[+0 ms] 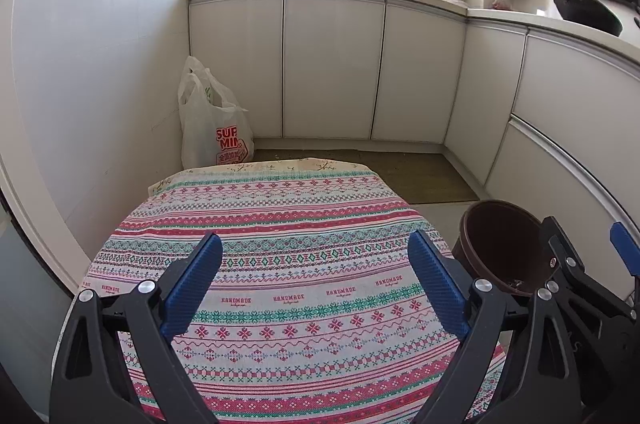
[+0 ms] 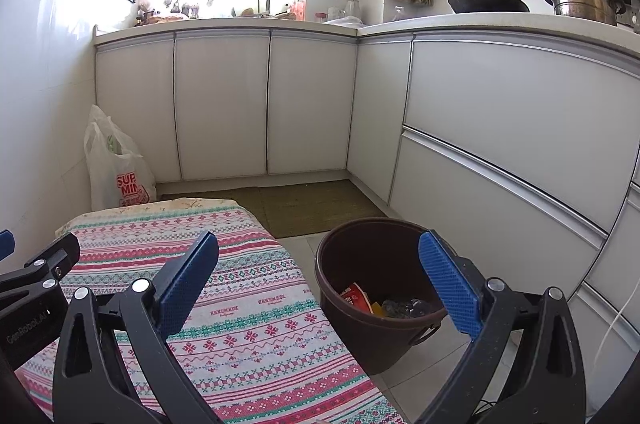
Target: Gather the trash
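A dark brown bin (image 2: 360,316) stands on the tiled floor just right of the table; a red wrapper (image 2: 356,298) and other scraps lie in its bottom. The bin (image 1: 500,244) shows at the right in the left wrist view too. My left gripper (image 1: 316,248) hovers open over the patterned tablecloth (image 1: 280,224), nothing between its blue pads. My right gripper (image 2: 320,248) is open as well, its left finger over the cloth (image 2: 248,304) and its right finger in front of the bin. The right gripper's body (image 1: 580,276) sits beside the bin in the left wrist view.
White kitchen cabinets (image 2: 224,103) wrap the back and right. A white plastic shopping bag (image 1: 212,127) stands on the floor in the left corner. A woven mat (image 2: 304,207) lies beyond the table. Pots and a pan (image 2: 484,1) sit on the counter.
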The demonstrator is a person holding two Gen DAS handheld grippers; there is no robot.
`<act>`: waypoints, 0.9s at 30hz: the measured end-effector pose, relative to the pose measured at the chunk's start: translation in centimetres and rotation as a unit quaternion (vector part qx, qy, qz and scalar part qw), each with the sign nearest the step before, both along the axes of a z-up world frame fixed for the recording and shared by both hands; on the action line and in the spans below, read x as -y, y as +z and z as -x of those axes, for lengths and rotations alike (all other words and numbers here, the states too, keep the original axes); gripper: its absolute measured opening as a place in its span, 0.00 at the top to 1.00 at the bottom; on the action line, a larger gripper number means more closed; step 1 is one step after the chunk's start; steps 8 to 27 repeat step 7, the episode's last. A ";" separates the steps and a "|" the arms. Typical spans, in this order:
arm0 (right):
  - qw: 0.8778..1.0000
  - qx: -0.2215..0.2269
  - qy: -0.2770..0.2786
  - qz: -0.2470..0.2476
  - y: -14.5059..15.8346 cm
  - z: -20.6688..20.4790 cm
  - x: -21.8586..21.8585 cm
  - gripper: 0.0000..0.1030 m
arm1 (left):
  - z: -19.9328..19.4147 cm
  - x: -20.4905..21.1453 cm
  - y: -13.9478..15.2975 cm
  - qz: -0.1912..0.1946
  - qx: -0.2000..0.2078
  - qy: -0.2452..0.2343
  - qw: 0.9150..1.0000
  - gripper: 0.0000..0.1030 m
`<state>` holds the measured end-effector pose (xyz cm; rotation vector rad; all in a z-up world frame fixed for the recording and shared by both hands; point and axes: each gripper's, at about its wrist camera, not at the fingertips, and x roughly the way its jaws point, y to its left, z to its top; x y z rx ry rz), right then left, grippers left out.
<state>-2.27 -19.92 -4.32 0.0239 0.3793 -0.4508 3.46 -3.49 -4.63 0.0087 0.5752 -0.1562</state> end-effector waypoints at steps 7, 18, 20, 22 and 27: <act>1.000 0.004 0.000 0.003 0.1 0.1 0.1 0.07 | -0.2 0.0 0.0 -0.002 -0.012 0.014 1.000 0.11; 1.000 0.004 0.000 0.003 0.1 0.1 0.1 0.07 | -0.2 0.0 0.0 -0.002 -0.012 0.014 1.000 0.11; 1.000 0.004 0.000 0.003 0.1 0.1 0.1 0.07 | -0.2 0.0 0.0 -0.002 -0.012 0.014 1.000 0.11; 1.000 0.004 0.000 0.003 0.1 0.1 0.1 0.07 | -0.2 0.0 0.0 -0.002 -0.012 0.014 1.000 0.11; 1.000 0.004 0.000 0.003 0.1 0.1 0.1 0.07 | -0.2 0.0 0.0 -0.002 -0.012 0.014 1.000 0.11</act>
